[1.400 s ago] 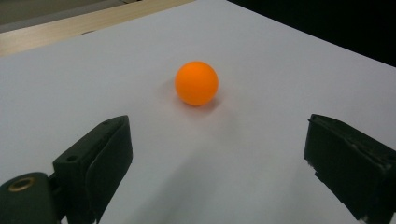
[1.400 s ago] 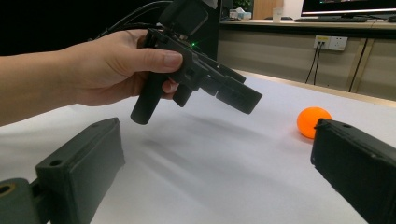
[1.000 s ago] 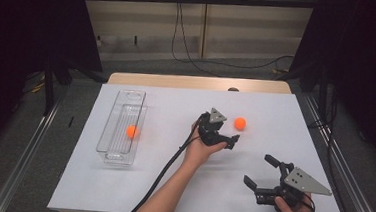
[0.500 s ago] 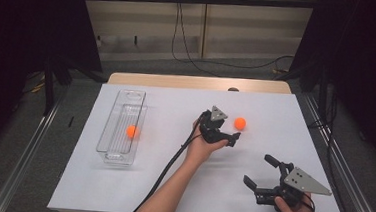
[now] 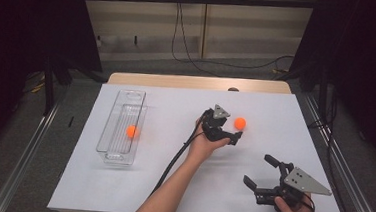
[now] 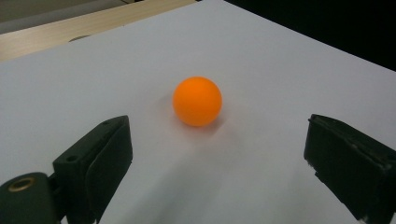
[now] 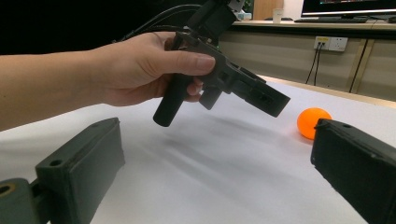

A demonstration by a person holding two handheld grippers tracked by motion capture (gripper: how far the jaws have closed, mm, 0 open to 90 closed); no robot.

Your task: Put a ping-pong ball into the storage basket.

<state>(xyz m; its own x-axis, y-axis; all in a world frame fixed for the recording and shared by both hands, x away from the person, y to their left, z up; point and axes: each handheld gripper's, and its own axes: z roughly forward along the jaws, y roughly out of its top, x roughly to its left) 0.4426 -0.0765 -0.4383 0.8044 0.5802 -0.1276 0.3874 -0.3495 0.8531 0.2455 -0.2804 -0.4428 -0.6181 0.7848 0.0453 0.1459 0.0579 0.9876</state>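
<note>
The left claw point(image 5: 230, 134) stands wide and empty, just short of the small orange plastic ball point(image 5: 240, 123) lying on the white bench point(image 5: 170, 185). Judgement: advance until the ball sits centred between the jaws, then close gently to prevent rolling. The left gripper view confirms that gap; the high view adds a second orange ball point(image 5: 131, 131) in the clear plastic tray point(image 5: 107, 149) and the right claw point(image 5: 263, 179), open, idle.

Ball: an orange ball point(image 6: 197, 101) rests on the white worktop point(image 6: 261, 51).
Left gripper point(image 6: 219, 154): black jaws spread wide, the ball just ahead, untouched.
Background: wooden edge, upper left.
</note>
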